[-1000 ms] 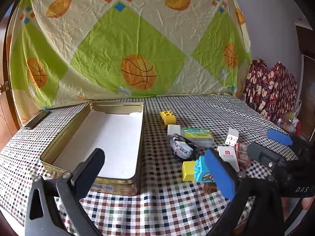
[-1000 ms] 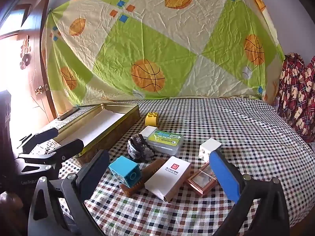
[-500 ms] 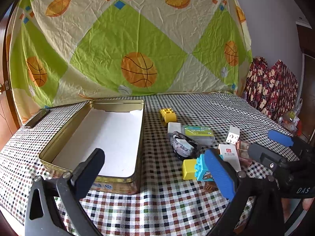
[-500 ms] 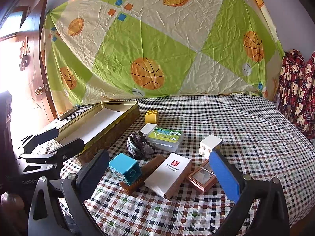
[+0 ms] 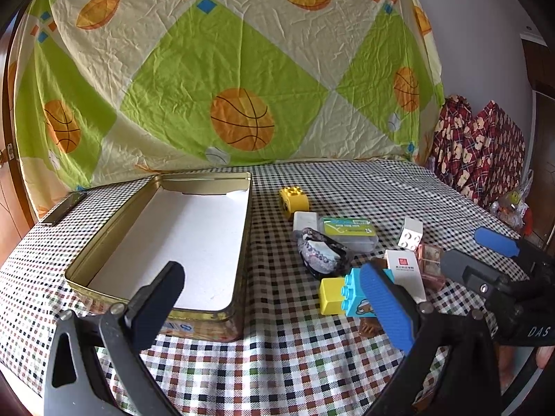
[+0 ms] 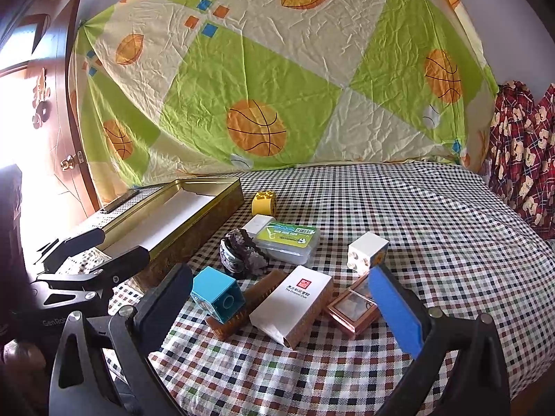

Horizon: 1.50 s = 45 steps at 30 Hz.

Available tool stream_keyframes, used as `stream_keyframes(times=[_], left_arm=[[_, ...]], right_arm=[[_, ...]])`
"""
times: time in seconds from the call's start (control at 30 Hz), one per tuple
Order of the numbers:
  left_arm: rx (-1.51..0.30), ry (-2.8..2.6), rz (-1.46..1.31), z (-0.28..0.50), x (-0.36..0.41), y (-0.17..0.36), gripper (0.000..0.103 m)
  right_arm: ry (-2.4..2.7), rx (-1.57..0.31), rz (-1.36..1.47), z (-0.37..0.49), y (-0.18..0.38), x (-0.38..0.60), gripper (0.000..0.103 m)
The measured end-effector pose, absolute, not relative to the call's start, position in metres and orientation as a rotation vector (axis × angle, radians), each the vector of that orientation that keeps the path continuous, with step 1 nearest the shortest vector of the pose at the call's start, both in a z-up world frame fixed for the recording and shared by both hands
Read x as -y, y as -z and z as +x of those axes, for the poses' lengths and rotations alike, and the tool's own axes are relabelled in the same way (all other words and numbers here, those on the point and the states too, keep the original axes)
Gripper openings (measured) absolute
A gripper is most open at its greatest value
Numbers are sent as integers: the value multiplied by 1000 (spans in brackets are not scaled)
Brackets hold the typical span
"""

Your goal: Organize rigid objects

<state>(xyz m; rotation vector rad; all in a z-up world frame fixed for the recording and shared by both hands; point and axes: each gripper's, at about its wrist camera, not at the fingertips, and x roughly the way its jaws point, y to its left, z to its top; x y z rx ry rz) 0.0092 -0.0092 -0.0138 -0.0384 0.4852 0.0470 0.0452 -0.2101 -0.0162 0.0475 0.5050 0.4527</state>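
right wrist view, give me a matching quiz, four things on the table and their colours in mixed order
Things:
1. tin
2. brick by the tin
3. brick at the left jaw
4. studded brick on the right

Colours:
A. white
B. gold
C. blue
D. yellow

Pairs: 1-B, 2-D, 3-C, 4-A

Basketball-print sheet (image 5: 239, 79) hangs behind — checkered tablecloth (image 6: 399, 208), red plaid fabric (image 5: 482, 149) rightward.
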Motion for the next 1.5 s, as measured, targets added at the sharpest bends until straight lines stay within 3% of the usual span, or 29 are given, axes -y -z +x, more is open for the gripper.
stream_keyframes(times=[1.07, 1.17, 1.23, 1.27, 1.3, 1.5], left_arm=[[-579, 57, 49, 35, 62, 47, 101], [-587, 76, 70, 40, 70, 50, 89], [-603, 105, 72, 45, 73, 54, 70], [-616, 118, 71, 47, 73, 57, 53], [-633, 128, 64, 50, 73, 59, 42], [-600, 122, 13, 47, 56, 56, 42]], right_arm=[[-361, -559, 123, 63, 45, 255, 102], [-345, -569, 130, 67, 50, 260, 102], [-332, -569, 127, 69, 51, 260, 102], [-329, -569, 123, 70, 52, 260, 102], [-328, -570, 118, 70, 53, 258, 102], [-292, -591, 68, 78, 63, 250, 102]])
